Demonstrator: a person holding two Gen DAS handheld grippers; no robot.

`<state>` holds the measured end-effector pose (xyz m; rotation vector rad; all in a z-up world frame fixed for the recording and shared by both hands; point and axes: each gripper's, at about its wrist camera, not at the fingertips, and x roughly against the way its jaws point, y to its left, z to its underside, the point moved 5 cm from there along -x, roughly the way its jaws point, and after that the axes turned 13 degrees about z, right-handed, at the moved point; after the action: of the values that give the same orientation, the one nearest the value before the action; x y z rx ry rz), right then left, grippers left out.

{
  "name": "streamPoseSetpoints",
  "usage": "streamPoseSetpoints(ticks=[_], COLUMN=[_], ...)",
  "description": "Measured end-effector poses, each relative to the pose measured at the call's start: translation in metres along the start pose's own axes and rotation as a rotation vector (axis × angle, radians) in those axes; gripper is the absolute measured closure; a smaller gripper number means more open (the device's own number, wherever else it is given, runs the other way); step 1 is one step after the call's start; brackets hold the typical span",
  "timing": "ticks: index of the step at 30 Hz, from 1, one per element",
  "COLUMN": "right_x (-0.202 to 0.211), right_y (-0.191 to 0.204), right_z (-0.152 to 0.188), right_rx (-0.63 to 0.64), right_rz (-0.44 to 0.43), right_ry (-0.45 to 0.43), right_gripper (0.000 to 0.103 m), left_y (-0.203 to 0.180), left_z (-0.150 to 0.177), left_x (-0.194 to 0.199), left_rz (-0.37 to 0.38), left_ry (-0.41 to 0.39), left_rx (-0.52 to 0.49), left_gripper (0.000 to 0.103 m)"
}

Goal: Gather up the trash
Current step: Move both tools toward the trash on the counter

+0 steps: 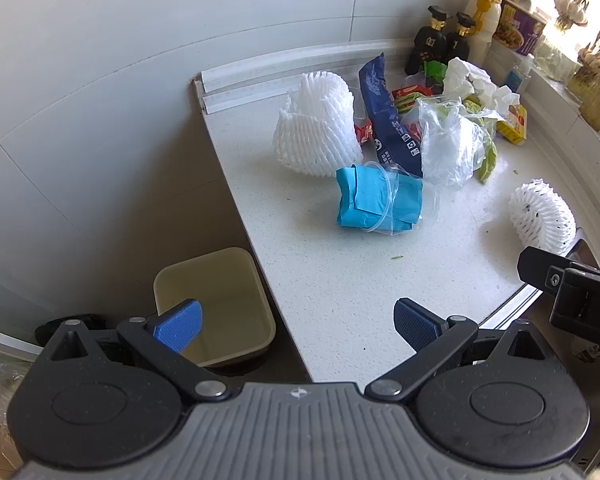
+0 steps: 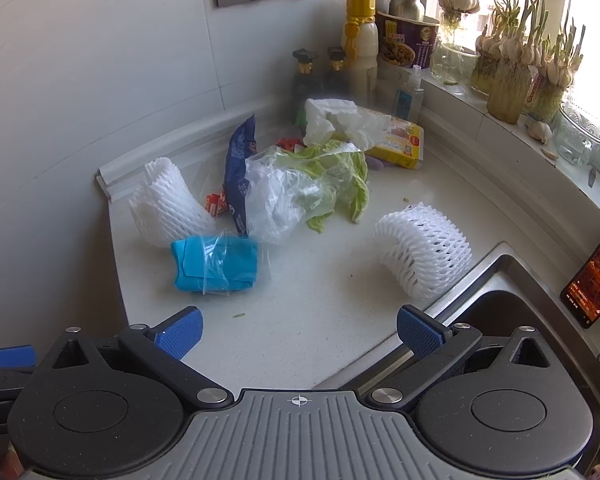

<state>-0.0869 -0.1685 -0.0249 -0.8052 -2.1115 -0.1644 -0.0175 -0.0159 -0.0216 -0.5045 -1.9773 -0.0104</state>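
A white speckled surface [image 2: 308,320] runs into a tiled corner under a sunlit window sill lined with sprouting garlic jars [image 2: 512,80], with a steel sink [image 2: 508,292] at its right and a beige bin [image 1: 220,304] on the floor off its left edge. The trash lies heaped toward the back corner: a blue packet [image 2: 214,266] in clear film at the front, two white foam nets [image 2: 168,204] [image 2: 424,252], a clear plastic bag [image 2: 280,196] over cabbage leaves [image 2: 348,176], a dark blue wrapper [image 2: 238,172] and crumpled tissue [image 2: 332,120]. The left claw [image 1: 298,326] and right claw [image 2: 300,328] both hang over the near edge with jaws spread wide, holding and touching nothing.
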Motion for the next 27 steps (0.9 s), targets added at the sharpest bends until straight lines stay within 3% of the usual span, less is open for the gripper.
streamPoseSetpoints(ticks=[27], right_x=[-0.0049], right_y=[-0.0003], right_z=[-0.0024], right_rx=[0.01], right_rz=[0.01], right_ry=[-0.019], right_gripper=[0.0], left_y=[-0.0027], left_z=[-0.0059], left_x=[-0.0028], left_rz=[0.005], left_ry=[-0.008], left_rx=[0.005], left_gripper=[0.001])
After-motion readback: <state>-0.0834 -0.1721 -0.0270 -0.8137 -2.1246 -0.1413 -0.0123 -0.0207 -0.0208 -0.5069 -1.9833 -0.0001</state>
